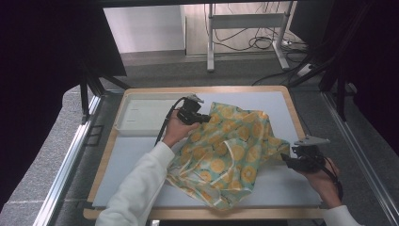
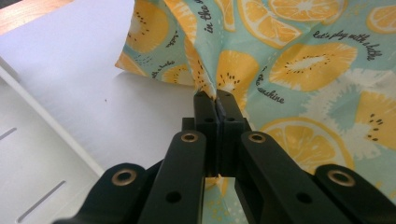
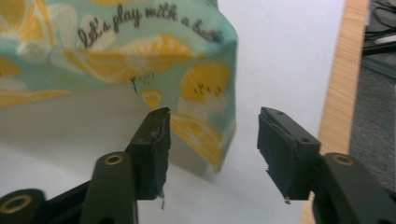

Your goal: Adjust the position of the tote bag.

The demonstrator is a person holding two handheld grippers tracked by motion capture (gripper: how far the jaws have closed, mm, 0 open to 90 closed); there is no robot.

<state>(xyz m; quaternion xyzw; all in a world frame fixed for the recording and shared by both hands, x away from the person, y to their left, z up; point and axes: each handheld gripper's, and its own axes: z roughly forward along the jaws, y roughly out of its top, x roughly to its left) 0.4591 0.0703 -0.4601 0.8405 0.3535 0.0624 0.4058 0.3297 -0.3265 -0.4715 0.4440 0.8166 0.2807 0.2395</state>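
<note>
Cloth [image 1: 226, 150] with yellow fruit slices on it is lying crumpled across the middle of the tabletop [image 1: 277, 101], reaching toward the near edge. The left gripper [image 1: 203, 118] is pinching a fold of the cloth near its far left part, with its fingers [image 2: 204, 109] pressed together on the fabric. The right gripper [image 1: 285, 159] is waiting just beside the right side of the cloth, close to the right edge of the tabletop. Its fingers [image 3: 154, 135] are spread wide, and a hanging corner of the cloth is sitting just in front of the gap, not yet caught.

Things could be going wrong in a few ways. The left fingers are holding only a thin pinch, so a hard pull is likely to let the cloth slip out. The right fingers may be closing on air if the floppy corner is sagging away from them. They could also be grabbing two layers at once, because the cloth is bunched up, and then it would not be opening flat. Dragging could be pushing the cloth over the near edge too.

The tabletop is looking smooth and pale with a wooden rim [image 1: 296, 117], so the cloth is probably sliding easily. A white tray [image 1: 141, 117] is sitting at the far left corner. Past the far edge, grey floor [image 1: 160, 70], loose cables [image 1: 259, 43] and metal legs [image 1: 211, 42] are showing, with dark curtains [image 1: 42, 70] hanging at both sides.
</note>
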